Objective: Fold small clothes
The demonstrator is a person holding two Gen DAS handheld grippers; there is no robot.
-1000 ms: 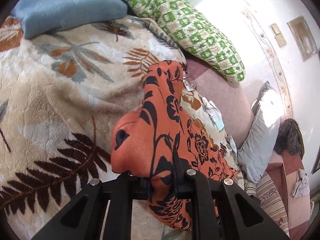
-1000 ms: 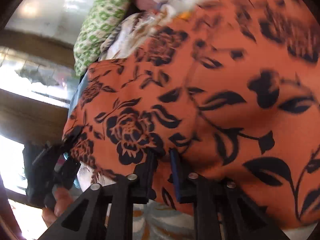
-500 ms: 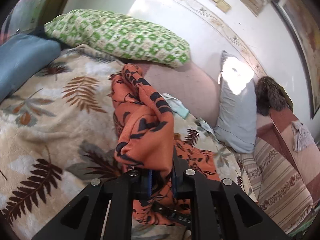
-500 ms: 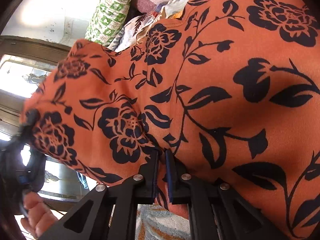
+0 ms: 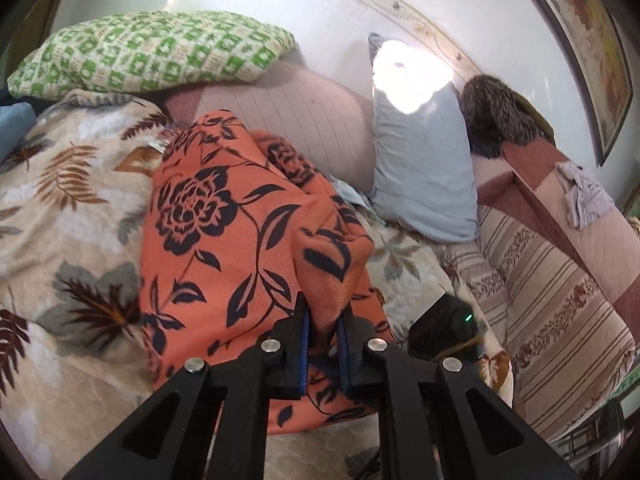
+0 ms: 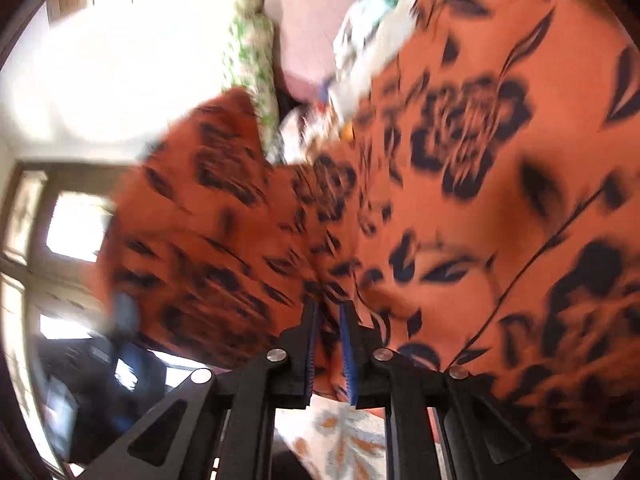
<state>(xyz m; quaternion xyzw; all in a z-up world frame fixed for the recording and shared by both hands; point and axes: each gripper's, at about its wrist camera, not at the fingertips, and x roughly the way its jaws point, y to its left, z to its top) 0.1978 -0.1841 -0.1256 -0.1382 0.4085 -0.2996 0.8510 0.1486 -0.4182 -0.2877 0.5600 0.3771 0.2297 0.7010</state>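
An orange garment with black flowers [image 5: 224, 216] lies partly lifted over the leaf-pattern blanket [image 5: 60, 200]. My left gripper [image 5: 323, 312] is shut on a bunched fold of it, and the cloth drapes down to the left of the fingers. In the right wrist view the same garment [image 6: 460, 240] fills most of the blurred picture and hangs stretched. My right gripper [image 6: 328, 308] has a fold of the cloth between its blue pads, and its jaws are opening slightly. A black device with a green light [image 5: 448, 328] sits just right of the garment's lower edge.
A green checked pillow [image 5: 152, 56] lies at the back left and a pale blue pillow [image 5: 420, 160] leans at the back right. A dark furry thing [image 5: 496, 120] rests on the pink headboard. A striped cushion [image 5: 560, 320] runs along the right. Bright windows [image 6: 72, 232] are at the left.
My left gripper rose and rolled, still holding the cloth, which now spreads wider before it. The right gripper swept sideways with the garment, its view blurred, and its pads stand slightly wider.
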